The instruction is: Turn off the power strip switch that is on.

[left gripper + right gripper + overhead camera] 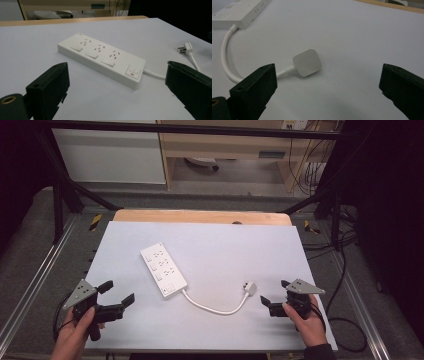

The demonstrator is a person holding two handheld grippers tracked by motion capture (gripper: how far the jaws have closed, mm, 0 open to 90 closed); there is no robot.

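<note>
White sheeting covers the table (210, 240). At frame centre lies the strip (163, 269), its cord (215, 308) curving right to the plug (249, 287), which seems to rest prongs away from you. Your left gripper (119, 296) sits lower left, jaws apart, holding nothing. Your right gripper (275, 295) sits lower right, jaws apart, just beside the plug.

A lab: black frame rig (65, 190), trailing cables (312, 172), workbench (200, 216).

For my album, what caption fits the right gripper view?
Open right claw faces the white plug lying on the table.
</note>
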